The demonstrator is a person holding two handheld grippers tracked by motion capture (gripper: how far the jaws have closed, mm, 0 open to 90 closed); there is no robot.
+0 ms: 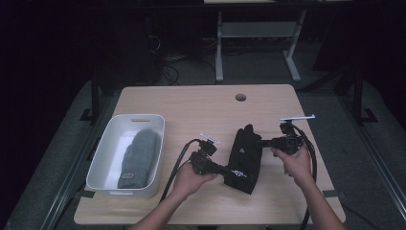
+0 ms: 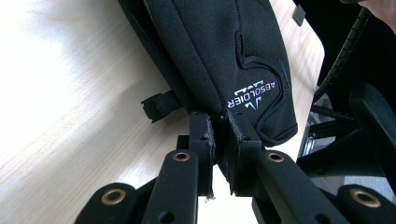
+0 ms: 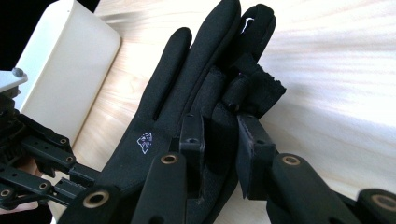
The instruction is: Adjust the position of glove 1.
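A black glove (image 1: 245,155) is held between the 2 grippers, over the middle of the wooden table (image 1: 191,103). In the high view it stretches from its cuff, near the person's side, to its fingertips, which point away from the person.

The left gripper (image 1: 225,170) has its jaws pressed together on the cuff edge of the glove. In the left gripper view (image 2: 222,135) the 2 pads pinch the fabric with almost no gap, just below the white "ABSOLDIER" print (image 2: 252,95). A small black tab (image 2: 159,106) sticks out from the glove's edge beside the jaws. The left hand (image 1: 191,178) grips the gripper's body from below.

The right gripper (image 1: 262,142) is clamped on the upper part of the glove, at the finger end. In the right gripper view (image 3: 219,135) its jaws stand a little apart with folded glove fabric between them, and the pads press on it. A small white logo (image 3: 144,141) shows on the back of the glove, left of the jaws. The right hand (image 1: 297,160) holds this gripper from the right side.

I cannot tell whether the glove touches the table or hangs just above it.

A white bin (image 1: 107,153) stands at the left side of the table, well apart from the glove. A grey glove (image 1: 140,158) lies inside it. A round hole (image 1: 241,97) is in the table near its far edge.
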